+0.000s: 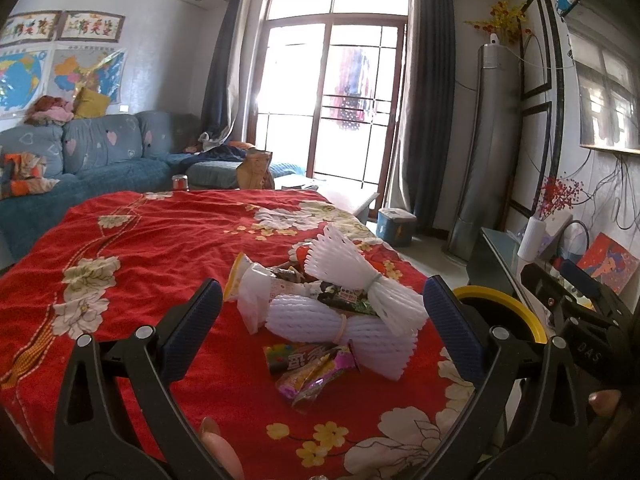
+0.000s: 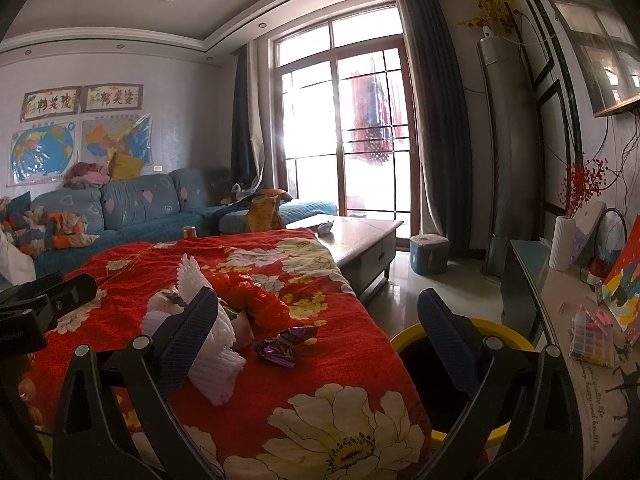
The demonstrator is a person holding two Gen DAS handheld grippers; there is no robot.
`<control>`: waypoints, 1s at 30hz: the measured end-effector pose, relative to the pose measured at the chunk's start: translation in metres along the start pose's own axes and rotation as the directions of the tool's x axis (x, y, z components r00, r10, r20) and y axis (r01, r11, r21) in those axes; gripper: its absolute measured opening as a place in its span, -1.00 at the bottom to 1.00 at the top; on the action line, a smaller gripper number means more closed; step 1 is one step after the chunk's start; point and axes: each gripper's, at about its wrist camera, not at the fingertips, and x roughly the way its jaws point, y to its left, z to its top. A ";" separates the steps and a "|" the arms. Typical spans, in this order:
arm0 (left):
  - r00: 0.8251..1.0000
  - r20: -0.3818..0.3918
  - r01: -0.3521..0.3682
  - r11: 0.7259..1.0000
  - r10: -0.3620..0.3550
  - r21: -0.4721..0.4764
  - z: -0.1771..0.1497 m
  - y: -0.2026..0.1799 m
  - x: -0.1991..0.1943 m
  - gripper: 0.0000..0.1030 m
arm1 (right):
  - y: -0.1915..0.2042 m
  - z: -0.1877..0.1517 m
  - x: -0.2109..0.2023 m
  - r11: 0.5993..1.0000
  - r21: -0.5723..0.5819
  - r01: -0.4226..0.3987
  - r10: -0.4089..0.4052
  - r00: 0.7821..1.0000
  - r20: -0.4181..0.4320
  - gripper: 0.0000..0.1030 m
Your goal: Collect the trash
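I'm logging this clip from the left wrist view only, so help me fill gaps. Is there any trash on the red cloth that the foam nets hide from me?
Observer: Yes. In the right wrist view a purple wrapper lies on the red cloth, on the bin side of the white foam nets.
Operator: I see only a slice of yellow rim. Is the bin open?
Observer: The yellow-rimmed bin is open-topped with a dark inside, right beside the cloth's edge.
Operator: And the right gripper?
Observer: The right gripper is open and empty, its fingers straddling the cloth edge and the bin.
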 end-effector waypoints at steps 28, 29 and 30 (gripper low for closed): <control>0.999 -0.020 -0.025 0.999 0.024 -0.044 -0.002 0.014 0.000 0.79 | 0.021 0.004 0.016 0.994 -0.017 -0.105 0.104 0.993 -0.058 0.88; 0.999 -0.019 -0.030 0.998 0.029 -0.047 -0.002 0.017 -0.001 0.79 | 0.025 0.005 0.018 0.993 -0.019 -0.117 0.116 0.991 -0.067 0.88; 0.999 -0.018 -0.036 0.998 0.035 -0.049 -0.002 0.019 -0.002 0.79 | 0.028 0.006 0.021 0.991 -0.022 -0.129 0.127 0.989 -0.077 0.88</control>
